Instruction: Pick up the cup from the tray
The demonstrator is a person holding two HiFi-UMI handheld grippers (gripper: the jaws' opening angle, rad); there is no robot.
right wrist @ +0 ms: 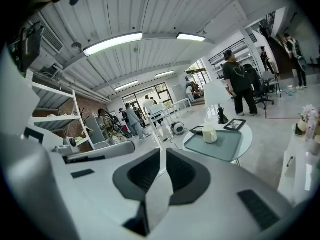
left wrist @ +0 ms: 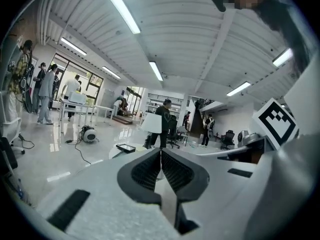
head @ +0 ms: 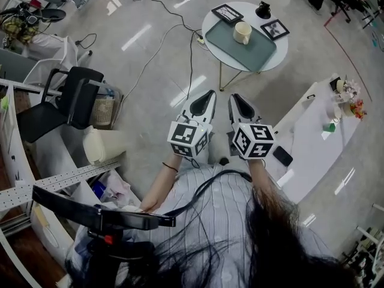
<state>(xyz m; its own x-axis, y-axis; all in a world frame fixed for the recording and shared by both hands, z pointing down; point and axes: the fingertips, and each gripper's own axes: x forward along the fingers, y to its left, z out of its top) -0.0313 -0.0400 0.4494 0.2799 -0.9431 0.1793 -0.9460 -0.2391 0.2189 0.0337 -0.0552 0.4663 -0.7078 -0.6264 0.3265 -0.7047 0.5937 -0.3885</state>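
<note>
Cup point(head: 242, 33) on the tray point(head: 257, 55) at 12 o'clock looks light, stiff, breakable: take its side walls. Jaws of your left gripper point(head: 207, 96) and right gripper point(head: 236, 99) are clenched, empty.

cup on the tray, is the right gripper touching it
Apart. The head view shows the cup on the tray, with a stretch of floor between the table and the right gripper, whose jaws are shut on nothing.
</note>
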